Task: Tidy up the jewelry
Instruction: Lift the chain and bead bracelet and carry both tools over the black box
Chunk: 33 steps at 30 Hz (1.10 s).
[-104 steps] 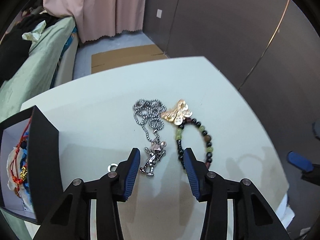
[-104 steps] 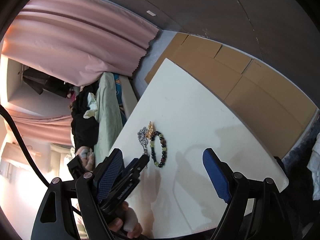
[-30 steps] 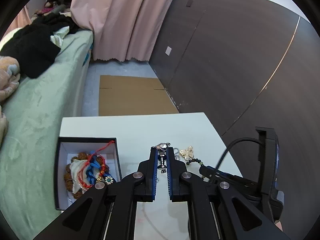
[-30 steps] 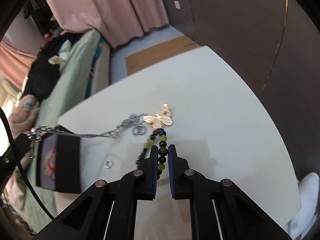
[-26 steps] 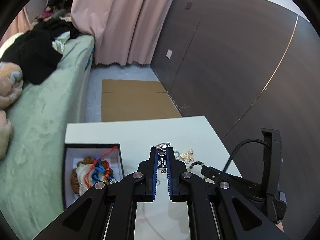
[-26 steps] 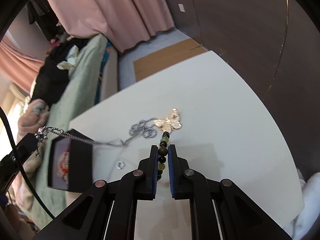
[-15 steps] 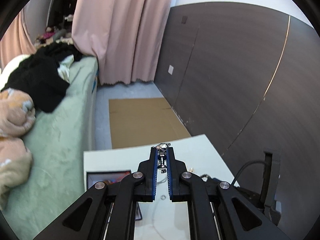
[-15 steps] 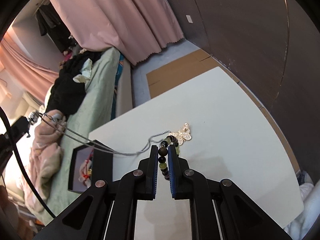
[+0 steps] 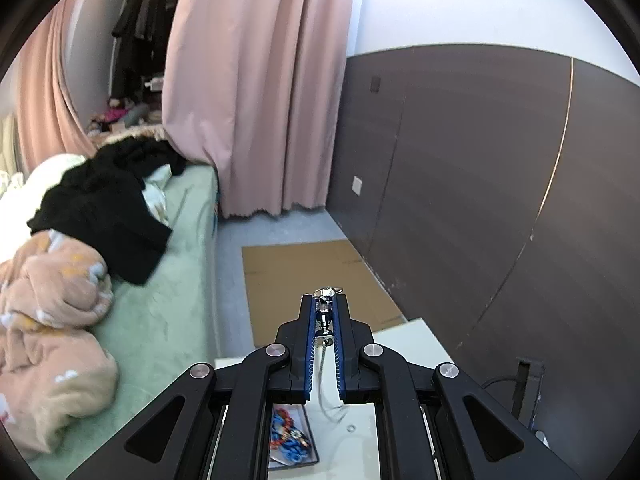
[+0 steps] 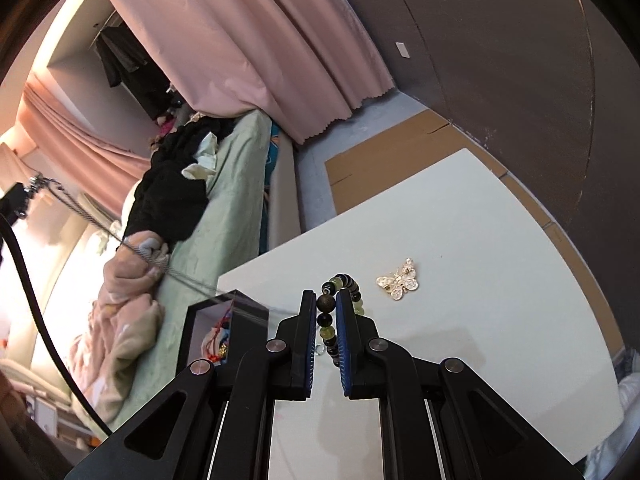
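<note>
Left gripper (image 9: 324, 312) clenches the necklace (image 9: 325, 316), right gripper (image 10: 326, 312) the bracelet (image 10: 325, 314); that dangling chain could snag the box (image 10: 244, 316).

hand-held gripper (image 9: 324, 300) | black arms | blue ribbed pads | silver screws

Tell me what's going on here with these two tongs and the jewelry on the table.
A person is sorting jewelry with tongs in each hand. The left tongs are shut on the silver pendant necklace, lifted high so its chain trails down toward the white table. The right tongs are shut on the beaded bracelet. The gold butterfly brooch lies loose on the table. The open black box already holds other pieces.
</note>
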### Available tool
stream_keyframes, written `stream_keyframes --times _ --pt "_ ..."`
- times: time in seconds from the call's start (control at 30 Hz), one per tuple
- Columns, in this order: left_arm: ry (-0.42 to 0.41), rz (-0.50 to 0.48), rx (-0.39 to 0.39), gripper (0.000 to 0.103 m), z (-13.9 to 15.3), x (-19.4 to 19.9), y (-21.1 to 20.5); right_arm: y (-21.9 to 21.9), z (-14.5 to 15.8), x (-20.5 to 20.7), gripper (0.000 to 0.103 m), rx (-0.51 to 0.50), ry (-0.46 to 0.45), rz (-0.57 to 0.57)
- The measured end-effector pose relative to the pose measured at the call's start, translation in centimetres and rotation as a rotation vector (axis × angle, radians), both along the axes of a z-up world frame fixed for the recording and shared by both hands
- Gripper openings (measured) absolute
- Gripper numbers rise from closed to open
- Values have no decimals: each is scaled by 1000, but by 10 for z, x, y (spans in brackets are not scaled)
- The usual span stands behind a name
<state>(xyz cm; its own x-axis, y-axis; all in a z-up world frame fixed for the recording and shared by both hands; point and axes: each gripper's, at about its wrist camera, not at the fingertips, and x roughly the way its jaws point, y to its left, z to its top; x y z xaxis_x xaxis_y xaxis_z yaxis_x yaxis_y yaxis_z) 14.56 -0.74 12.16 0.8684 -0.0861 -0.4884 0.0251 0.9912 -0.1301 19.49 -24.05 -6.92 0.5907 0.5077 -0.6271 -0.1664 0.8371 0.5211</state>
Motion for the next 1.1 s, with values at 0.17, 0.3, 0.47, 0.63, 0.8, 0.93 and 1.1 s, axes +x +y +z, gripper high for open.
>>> stream_keyframes --times 0.17,0.3,0.47,0.63,0.8,0.93,1.1 --pt "-48 16 27 8 26 -8 7 5 -3 2 11 0 8 -5" --pt "-82 32 45 8 46 -14 14 6 -3 0 11 -1 7 4" --pt "-114 48 57 8 64 -20 20 5 -5 0 11 1 5 12" --pt "-113 51 62 8 64 -19 23 7 -7 1 11 -4 13 15" --pt "-100 51 56 8 57 -16 23 9 -8 0 11 -8 11 19" --pt "-82 59 55 8 43 -11 26 11 -8 1 11 -11 13 22" --pt "-46 76 33 8 16 -4 34 12 -6 0 11 -18 7 29"
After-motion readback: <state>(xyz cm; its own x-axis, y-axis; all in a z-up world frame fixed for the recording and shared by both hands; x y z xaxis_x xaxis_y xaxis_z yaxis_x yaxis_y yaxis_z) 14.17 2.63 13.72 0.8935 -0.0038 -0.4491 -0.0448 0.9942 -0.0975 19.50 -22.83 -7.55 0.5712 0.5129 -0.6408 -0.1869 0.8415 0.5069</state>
